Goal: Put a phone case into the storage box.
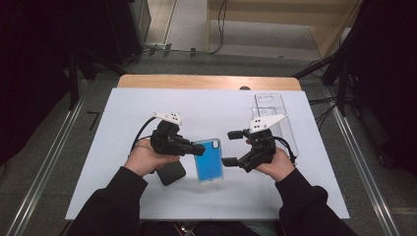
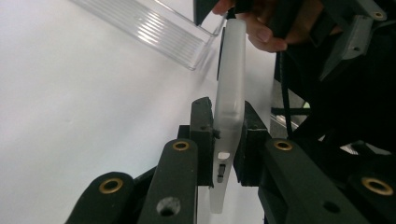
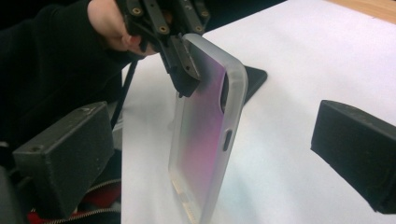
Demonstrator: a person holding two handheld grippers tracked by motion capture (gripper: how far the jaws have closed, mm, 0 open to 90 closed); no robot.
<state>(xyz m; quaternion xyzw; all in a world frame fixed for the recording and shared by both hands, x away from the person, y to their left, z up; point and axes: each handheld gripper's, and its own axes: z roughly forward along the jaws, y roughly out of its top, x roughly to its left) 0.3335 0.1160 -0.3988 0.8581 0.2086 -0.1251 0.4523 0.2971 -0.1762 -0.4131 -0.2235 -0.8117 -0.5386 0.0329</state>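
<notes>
Left hand-held gripper [image 1: 196,149] clamps phone case [image 1: 208,160]; right hand-held gripper [image 1: 231,147] spread wide, released; clear box [image 1: 287,129] beside it

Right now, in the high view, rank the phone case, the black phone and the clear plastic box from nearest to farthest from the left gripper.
1. Phone case: clamped between the left gripper's jaws, just right of it.
2. Black phone: flat on the table, under the left hand.
3. Clear plastic box: far right, behind the open right gripper.

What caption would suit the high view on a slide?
Left gripper clamps a blue phone case above the white table; right gripper open beside it.
</notes>
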